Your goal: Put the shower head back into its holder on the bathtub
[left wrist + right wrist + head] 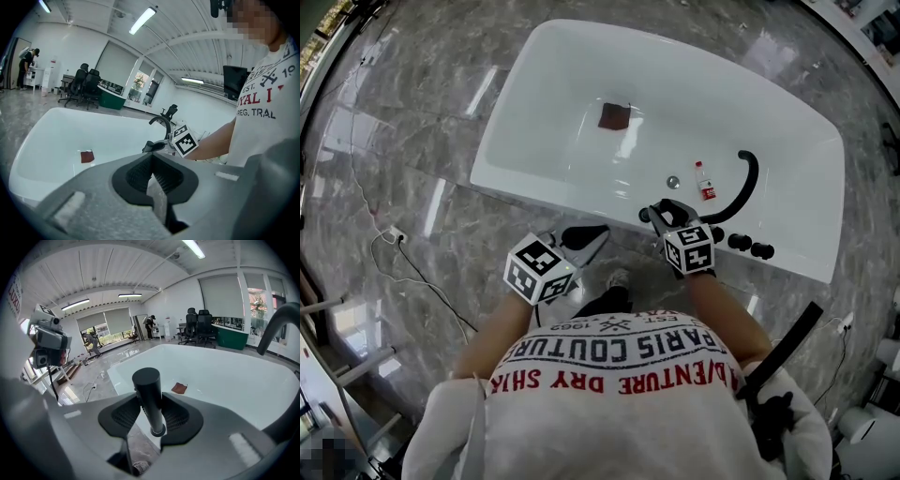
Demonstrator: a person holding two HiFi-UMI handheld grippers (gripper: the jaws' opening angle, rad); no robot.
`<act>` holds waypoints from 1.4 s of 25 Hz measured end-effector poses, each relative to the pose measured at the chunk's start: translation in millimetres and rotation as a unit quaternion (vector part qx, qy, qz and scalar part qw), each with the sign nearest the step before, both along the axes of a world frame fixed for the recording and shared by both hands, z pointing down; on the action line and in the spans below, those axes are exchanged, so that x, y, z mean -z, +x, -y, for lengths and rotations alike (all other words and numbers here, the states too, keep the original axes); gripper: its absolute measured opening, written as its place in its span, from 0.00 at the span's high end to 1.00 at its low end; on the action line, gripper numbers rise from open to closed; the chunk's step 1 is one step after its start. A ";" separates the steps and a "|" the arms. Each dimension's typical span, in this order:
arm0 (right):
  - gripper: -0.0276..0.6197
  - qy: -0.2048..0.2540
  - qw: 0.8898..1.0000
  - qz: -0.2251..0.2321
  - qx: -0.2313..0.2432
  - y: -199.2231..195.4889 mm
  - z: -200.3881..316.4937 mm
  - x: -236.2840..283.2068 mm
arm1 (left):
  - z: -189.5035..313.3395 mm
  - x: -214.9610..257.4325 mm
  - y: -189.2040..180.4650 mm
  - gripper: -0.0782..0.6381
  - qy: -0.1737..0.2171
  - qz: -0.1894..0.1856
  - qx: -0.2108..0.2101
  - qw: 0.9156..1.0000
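Your right claw (150, 414) is clamped on the shower head (149, 392). The black cylinder stands upright between the two ribbed pads, which press on it from either side, and its rounded top rises above them. Your left claw (153, 177) is closed on nothing, with the pads meeting in front of its camera.

The shower head sits at the near rim of the bathtub (534, 183). It is just left of the row of black knobs (750, 246) and on your side of the curved black spout (750, 178).

The head view alone gives you the layout from above: both marker cubes, a small red-capped bottle (705, 181) inside the tub near the spout, and a brown patch (614, 115) on the tub floor well away from your claws. It does not show how the pads sit on the handle. The right gripper view shows that grip plainly, with the white tub and the brown patch beyond it. The left gripper view looks across the tub at your right claw's cube and the spout arching behind it.
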State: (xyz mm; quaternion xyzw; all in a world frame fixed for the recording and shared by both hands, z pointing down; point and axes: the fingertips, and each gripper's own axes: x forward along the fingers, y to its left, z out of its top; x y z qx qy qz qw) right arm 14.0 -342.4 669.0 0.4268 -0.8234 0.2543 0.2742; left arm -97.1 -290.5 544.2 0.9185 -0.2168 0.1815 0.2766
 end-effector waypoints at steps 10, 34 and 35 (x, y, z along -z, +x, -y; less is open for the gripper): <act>0.72 -0.004 0.998 -0.028 0.050 -16.7 -15.1 -13.1 | -3.9 -1.8 0.9 0.89 0.001 -0.007 0.005 1.000; 0.95 0.108 0.985 0.120 0.060 67.8 -263.1 168.3 | -239.6 62.4 123.4 0.89 0.059 -0.057 -0.066 0.994; 0.95 0.110 0.983 0.125 0.076 69.2 -288.1 174.5 | -261.2 66.7 128.9 0.89 0.061 -0.058 -0.062 0.995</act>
